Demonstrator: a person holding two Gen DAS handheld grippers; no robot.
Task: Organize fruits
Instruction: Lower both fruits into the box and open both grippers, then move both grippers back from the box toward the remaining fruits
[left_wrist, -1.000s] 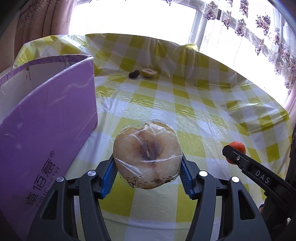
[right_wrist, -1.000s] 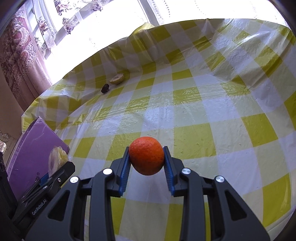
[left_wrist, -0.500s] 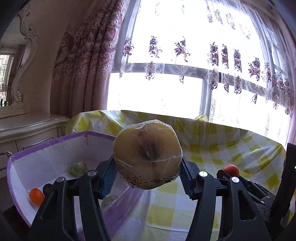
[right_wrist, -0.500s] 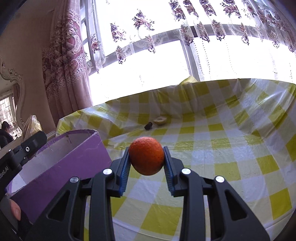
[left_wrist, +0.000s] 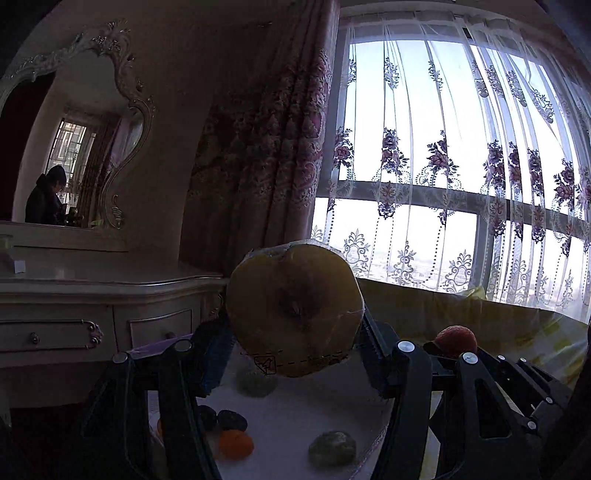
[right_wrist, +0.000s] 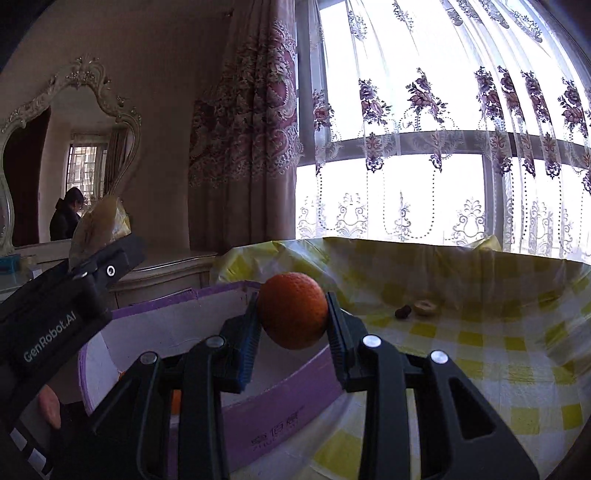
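My left gripper (left_wrist: 295, 354) is shut on a plastic-wrapped pear half (left_wrist: 293, 310), held above the open purple box (left_wrist: 295, 417). The box holds several fruits: an orange one (left_wrist: 236, 443), a dark one (left_wrist: 232, 420) and green ones (left_wrist: 332, 447). My right gripper (right_wrist: 291, 328) is shut on an orange (right_wrist: 292, 310), held over the purple box's (right_wrist: 280, 417) right wall. The left gripper with the pear half (right_wrist: 99, 225) shows at the left of the right wrist view. The right gripper's orange (left_wrist: 456, 340) shows at the right of the left wrist view.
A yellow-checked tablecloth (right_wrist: 480, 362) covers the table. A small pear half (right_wrist: 424, 307) and a dark fruit (right_wrist: 402, 312) lie far back on it. A white dresser (left_wrist: 74, 306) with a mirror (left_wrist: 70, 158) stands to the left; curtained windows (right_wrist: 443, 147) are behind.
Both grippers have risen and moved left from over the table to over the purple box, each still holding its fruit. The views have tilted up toward the window.
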